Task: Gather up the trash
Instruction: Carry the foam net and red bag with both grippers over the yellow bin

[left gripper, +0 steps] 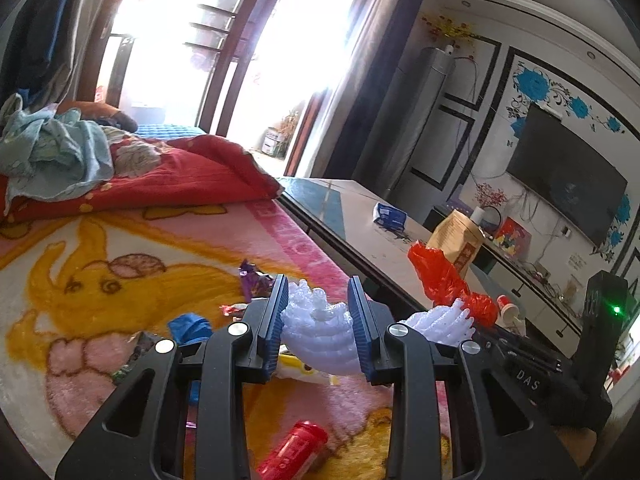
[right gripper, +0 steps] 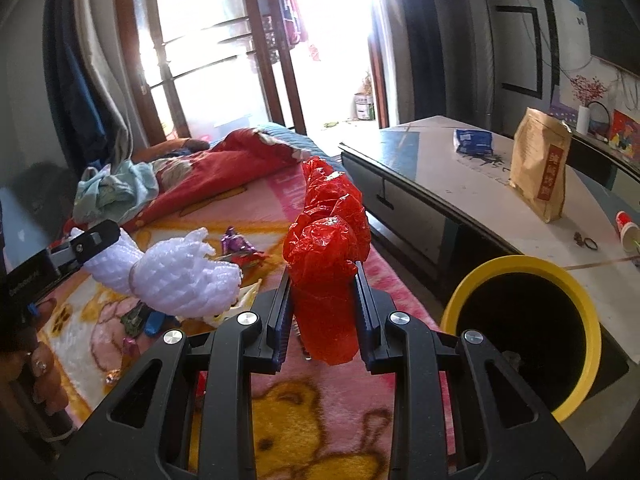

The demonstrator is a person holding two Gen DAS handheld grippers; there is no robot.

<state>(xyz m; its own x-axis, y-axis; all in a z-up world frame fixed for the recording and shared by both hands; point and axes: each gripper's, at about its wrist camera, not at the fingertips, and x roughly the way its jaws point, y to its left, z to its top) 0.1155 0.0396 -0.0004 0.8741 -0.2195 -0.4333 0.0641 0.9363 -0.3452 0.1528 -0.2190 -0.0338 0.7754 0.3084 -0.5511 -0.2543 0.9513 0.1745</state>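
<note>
My left gripper (left gripper: 318,312) is shut on a white foam net sleeve (left gripper: 320,332) and holds it above the pink cartoon blanket (left gripper: 120,280). The sleeve also shows in the right wrist view (right gripper: 180,276). My right gripper (right gripper: 322,292) is shut on a crumpled red plastic bag (right gripper: 328,240), which also shows in the left wrist view (left gripper: 444,276). A yellow-rimmed trash bin (right gripper: 520,336) stands open just right of my right gripper. On the blanket lie a red can (left gripper: 294,450), a purple wrapper (left gripper: 254,280), a blue scrap (left gripper: 190,328) and a yellow wrapper (left gripper: 304,370).
A low table (right gripper: 460,200) stands right of the bed, with a brown paper bag (right gripper: 540,168), a blue packet (right gripper: 472,140) and a small cup (right gripper: 630,232). A red quilt (left gripper: 180,176) and pale blue clothes (left gripper: 52,148) lie at the far end of the bed.
</note>
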